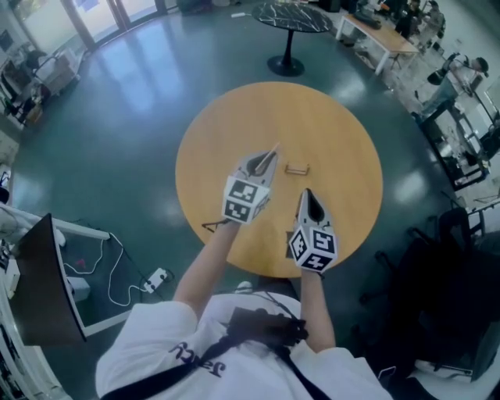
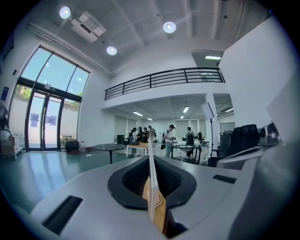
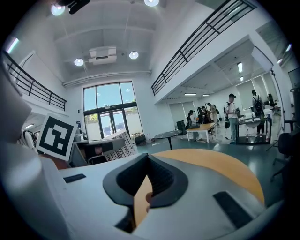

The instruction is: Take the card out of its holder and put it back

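White card (image 2: pixel 151 187) tight between left tongs (image 2: pixel 150 158); right tongs (image 3: pixel 148 157) closed and empty.

Round wooden table (image 1: pixel 234 133), dark marble table (image 1: pixel 295 16), teal floor (image 1: pixel 109 117)

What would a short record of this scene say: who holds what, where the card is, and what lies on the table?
setting: a person at a round wooden table, with a gripper in each hand
left gripper: shut on the card, seen edge-on
card: thin and pale, out of its holder, held above the table
card holder: small, on the table, near both grippers' tips
right gripper: jaws together, nothing seen between them
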